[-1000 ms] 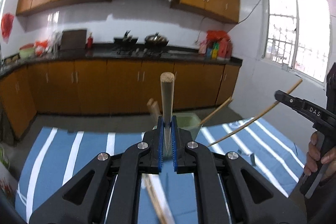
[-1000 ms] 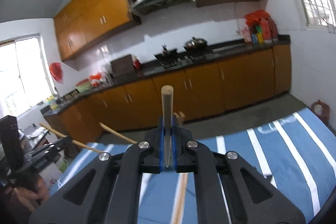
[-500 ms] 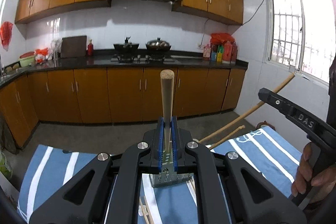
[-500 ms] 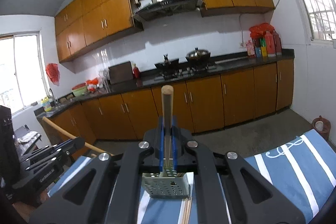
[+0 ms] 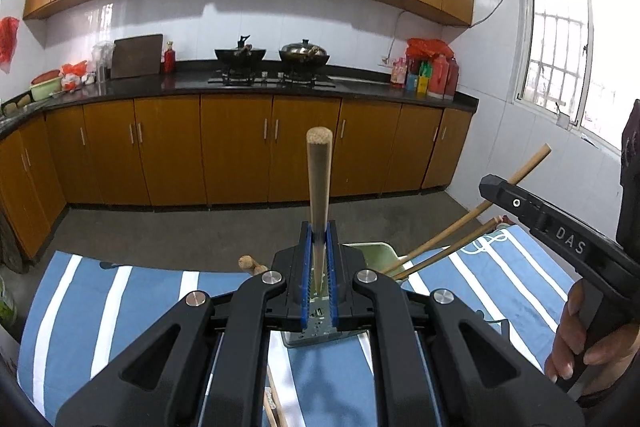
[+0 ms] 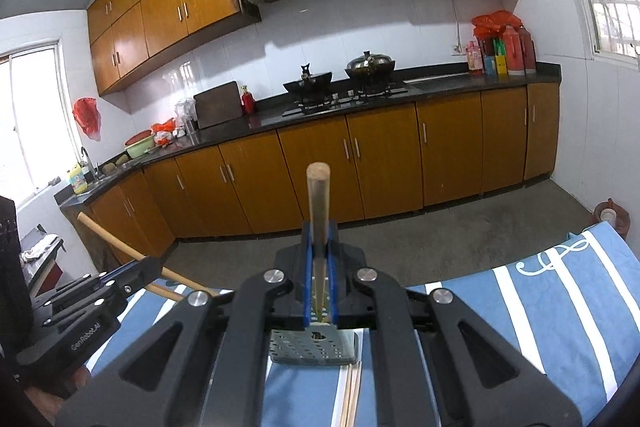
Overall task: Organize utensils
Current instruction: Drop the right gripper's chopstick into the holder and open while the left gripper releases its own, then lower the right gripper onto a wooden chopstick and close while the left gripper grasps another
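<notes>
My left gripper [image 5: 319, 259] is shut on a wooden stick [image 5: 318, 183] that stands upright between its blue pads. My right gripper [image 6: 319, 263] is shut on another wooden stick [image 6: 318, 199], also upright. A perforated metal utensil holder [image 6: 314, 349] stands on the striped cloth just under the right gripper; it also shows under the left gripper [image 5: 316, 327]. Two chopsticks [image 5: 448, 247] lean out of a pale green holder [image 5: 378, 253] to the right in the left wrist view. The right gripper's body [image 5: 560, 239] is at the right there, with its stick above it.
A blue and white striped cloth [image 6: 540, 307] covers the table. Loose chopsticks [image 6: 352, 391] lie on it below the metal holder. A wooden handle end [image 5: 250, 263] pokes up left of the left gripper. Kitchen cabinets [image 5: 240, 151] and a stove counter stand behind.
Both grippers have tilted up and moved over the holders. The metal holder came into view under each gripper. The sticks stay held.
</notes>
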A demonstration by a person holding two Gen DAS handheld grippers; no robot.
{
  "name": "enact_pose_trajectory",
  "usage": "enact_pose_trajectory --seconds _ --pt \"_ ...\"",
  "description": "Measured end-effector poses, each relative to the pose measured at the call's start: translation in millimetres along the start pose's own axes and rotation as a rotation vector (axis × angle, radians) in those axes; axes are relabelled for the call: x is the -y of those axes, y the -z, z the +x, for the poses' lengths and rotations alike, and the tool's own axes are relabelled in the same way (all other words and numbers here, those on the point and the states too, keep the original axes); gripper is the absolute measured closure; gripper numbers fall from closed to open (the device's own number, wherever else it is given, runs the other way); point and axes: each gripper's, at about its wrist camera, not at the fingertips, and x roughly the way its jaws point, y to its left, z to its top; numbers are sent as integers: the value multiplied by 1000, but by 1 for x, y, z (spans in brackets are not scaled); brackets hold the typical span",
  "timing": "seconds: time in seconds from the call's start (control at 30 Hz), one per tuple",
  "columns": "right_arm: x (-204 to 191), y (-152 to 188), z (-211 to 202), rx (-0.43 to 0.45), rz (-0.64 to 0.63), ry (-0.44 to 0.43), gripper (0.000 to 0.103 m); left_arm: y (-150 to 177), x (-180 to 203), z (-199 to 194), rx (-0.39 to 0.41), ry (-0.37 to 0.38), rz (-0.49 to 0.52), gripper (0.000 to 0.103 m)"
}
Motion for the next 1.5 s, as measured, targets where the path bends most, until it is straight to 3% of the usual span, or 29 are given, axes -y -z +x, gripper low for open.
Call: enact_pose_trajectory --seconds 0.13,0.4,0.6,0.77,0.83,0.9,1.03,1.2,1.5 --pt "0 2 -6 19 -4 4 78 -1 -1 -4 8 0 -15 95" --pt "6 3 -38 69 2 10 78 -4 -8 -25 46 -13 -50 95" --pt "23 30 -77 96 6 61 74 12 -17 -55 74 -33 -61 95" --pt "48 87 -69 -49 38 119 74 59 -31 -57 -12 -89 -44 92" --pt "55 111 -56 -130 57 126 74 81 -37 -53 -59 -116 -39 79" --pt "60 141 -39 -238 80 117 74 107 -45 -47 -119 -134 -46 75" --pt "54 194 -16 -403 111 63 86 146 -57 -36 -218 -149 -82 75" --pt "32 226 -4 -483 105 28 88 174 -63 -34 -274 -132 -129 75" --pt "24 235 9 -526 79 36 90 195 -59 -29 -321 -110 -146 75"
